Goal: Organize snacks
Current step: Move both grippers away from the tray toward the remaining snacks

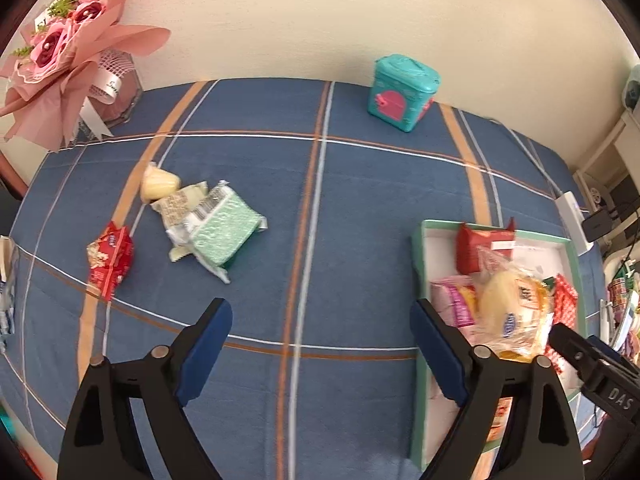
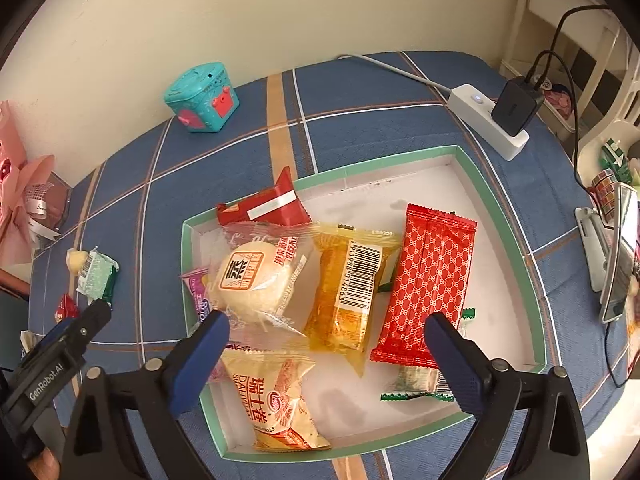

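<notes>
Over a desk [image 1: 360, 208] draped in blue plaid cloth: left gripper [image 1: 320, 354] with jaws wide apart above bare fabric, nothing between them. Right gripper [image 2: 326, 360] likewise spread and gripping nothing, poised over a green-rimmed tray [image 2: 508, 216] filled with wrapped snacks, among them a red patterned packet [image 2: 428, 280] and a round pastry [image 2: 256, 280]. Loose on the cloth, well apart from the tray: a mint-green packet [image 1: 222, 232], a small red packet [image 1: 110, 258]. By the wall, a teal tin [image 1: 402, 92].
</notes>
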`<move>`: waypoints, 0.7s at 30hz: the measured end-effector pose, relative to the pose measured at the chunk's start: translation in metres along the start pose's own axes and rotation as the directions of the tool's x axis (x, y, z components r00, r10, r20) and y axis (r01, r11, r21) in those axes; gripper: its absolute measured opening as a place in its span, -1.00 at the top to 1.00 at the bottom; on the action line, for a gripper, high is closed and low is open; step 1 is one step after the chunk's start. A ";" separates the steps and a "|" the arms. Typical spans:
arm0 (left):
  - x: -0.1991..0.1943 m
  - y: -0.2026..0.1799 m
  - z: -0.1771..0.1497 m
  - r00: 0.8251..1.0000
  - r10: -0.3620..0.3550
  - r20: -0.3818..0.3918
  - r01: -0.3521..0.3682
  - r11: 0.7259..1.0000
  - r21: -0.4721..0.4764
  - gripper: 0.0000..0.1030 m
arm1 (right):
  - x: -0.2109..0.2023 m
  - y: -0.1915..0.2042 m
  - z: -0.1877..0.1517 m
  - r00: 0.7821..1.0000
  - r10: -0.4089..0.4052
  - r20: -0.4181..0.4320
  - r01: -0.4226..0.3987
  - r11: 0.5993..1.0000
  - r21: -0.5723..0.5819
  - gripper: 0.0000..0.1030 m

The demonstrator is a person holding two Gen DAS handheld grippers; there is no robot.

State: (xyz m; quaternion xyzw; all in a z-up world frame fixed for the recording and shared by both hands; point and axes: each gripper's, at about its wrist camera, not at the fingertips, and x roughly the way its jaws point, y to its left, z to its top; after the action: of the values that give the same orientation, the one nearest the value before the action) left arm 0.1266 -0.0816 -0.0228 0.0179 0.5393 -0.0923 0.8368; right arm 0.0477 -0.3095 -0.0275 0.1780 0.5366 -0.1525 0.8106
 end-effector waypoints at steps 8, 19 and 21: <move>0.004 0.030 0.000 0.999 0.033 -0.003 -0.033 0.999 -0.039 -0.85 | 0.002 0.022 -0.004 1.000 0.002 -0.002 -0.002 0.998 -0.057 -1.00; 0.002 0.096 0.003 0.994 0.106 -0.034 -0.110 0.981 -0.162 -0.85 | 0.006 0.075 -0.019 0.999 0.038 -0.024 -0.041 0.983 -0.180 -1.00; 0.000 0.107 0.004 0.991 0.130 -0.034 -0.134 0.976 -0.172 -0.85 | 0.007 0.086 -0.024 0.998 0.051 -0.029 -0.055 0.978 -0.202 -1.00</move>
State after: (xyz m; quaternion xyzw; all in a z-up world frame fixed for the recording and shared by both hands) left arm 0.1485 0.0233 -0.0287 -0.0185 0.5524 0.0110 0.8333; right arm 0.0686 -0.2230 -0.0318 0.1106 0.5539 -0.0733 0.8219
